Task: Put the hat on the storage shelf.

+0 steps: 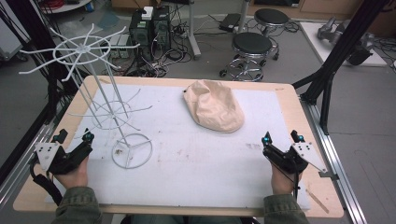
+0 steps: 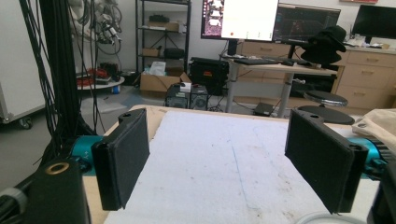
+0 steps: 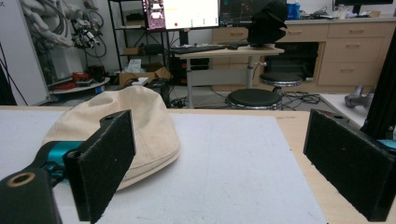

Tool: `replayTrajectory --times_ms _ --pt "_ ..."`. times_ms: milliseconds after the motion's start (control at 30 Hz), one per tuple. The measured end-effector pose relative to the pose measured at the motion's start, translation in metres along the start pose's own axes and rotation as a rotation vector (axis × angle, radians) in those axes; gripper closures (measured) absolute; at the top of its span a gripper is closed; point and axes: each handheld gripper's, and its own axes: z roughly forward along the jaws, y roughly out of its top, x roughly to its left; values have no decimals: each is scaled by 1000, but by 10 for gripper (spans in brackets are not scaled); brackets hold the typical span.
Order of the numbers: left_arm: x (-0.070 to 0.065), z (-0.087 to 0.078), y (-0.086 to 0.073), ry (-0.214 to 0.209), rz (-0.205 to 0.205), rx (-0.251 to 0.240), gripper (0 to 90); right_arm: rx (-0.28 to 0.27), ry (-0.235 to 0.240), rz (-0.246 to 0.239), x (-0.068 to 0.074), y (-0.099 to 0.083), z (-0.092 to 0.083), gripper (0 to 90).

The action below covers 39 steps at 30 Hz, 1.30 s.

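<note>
The person's forearms come in from the near edge of the bench [image 1: 299, 122], sleeves of olive-green cloth at the wrists. The left hand [image 1: 74, 175] grips the left tool [image 1: 73, 136] near the bench's left edge, its jaws pointing away from the person and spread wide with nothing between them. The right hand [image 1: 281, 179] holds the right tool [image 1: 282, 136] near the right edge, angled slightly inward — its jaws also stand released and bare. Each tool carries a grey three-cornered plate on its outer side and teal fittings near the jaw bases.

In the left gripper view, the left tool [image 2: 224, 158] shows two flat black pads with a matte, foam-like face, set well apart over the white mat [image 2: 224, 154]. In the right gripper view, the right tool [image 3: 233, 163] shows the same rough black pads, open.

The bench has a pale wood top, covered mostly by the white mat, which looks slightly fuzzy and carries brownish smudges. A beige cap [image 1: 215, 106] of soft, creased fabric lies on the mat toward the far side, right of centre — well apart from both tools. A white wire rack [image 1: 100, 88] stands tilted on the left part of the mat, with a round ring base, thin rods and tiers of radiating curved arms.
</note>
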Motion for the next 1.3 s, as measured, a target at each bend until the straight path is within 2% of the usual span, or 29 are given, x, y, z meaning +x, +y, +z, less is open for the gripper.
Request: replayTrajectory --times_ms 133,667,867,967,1133,1300 --pt "2 0 0 8 -15 -5 221 -2 3 -2 1 0 -1 82" --pt "2 1 1 4 -24 -12 221 2 -9 9 -1 0 -4 82" --pt "2 0 1 6 -26 -11 221 9 0 18 0 0 -5 82" --pt "2 0 1 5 -26 -10 221 2 1 2 -1 0 -5 82" --pt "1 -2 0 4 -30 -7 221 25 51 -1 1 0 -6 82" --pt "-1 -4 0 4 -31 -11 221 -17 103 -24 3 3 -5 82"
